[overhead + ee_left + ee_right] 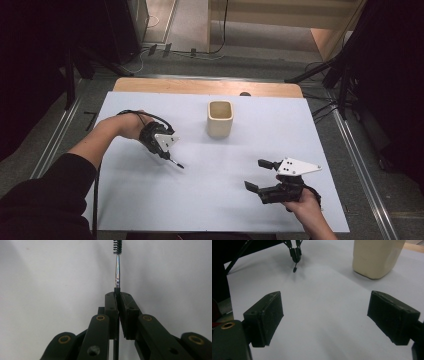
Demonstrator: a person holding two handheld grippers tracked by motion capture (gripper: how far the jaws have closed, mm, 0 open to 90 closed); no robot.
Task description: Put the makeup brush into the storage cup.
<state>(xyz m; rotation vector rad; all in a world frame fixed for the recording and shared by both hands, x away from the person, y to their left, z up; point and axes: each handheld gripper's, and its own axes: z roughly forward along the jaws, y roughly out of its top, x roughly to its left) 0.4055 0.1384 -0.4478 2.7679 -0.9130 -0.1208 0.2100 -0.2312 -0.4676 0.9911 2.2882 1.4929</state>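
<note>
You are holding thin metal brush with black bristle tip [117, 270] just above white table [150, 200], left gripper [117, 296] squeezing its stem so it is not slipping. Right gripper [324, 315] is waiting, jaws wide apart. Cream square cup [220, 118] is standing near, well apart.

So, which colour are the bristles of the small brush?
Black bristles, clearest in the left gripper view.

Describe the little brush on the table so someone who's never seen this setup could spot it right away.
Start at the white table, then find the left gripper left of the cream cup. Its jaws are shut on a thin brush: a slim metal stem sticking out past them, ending in a small black bristle head.
</note>
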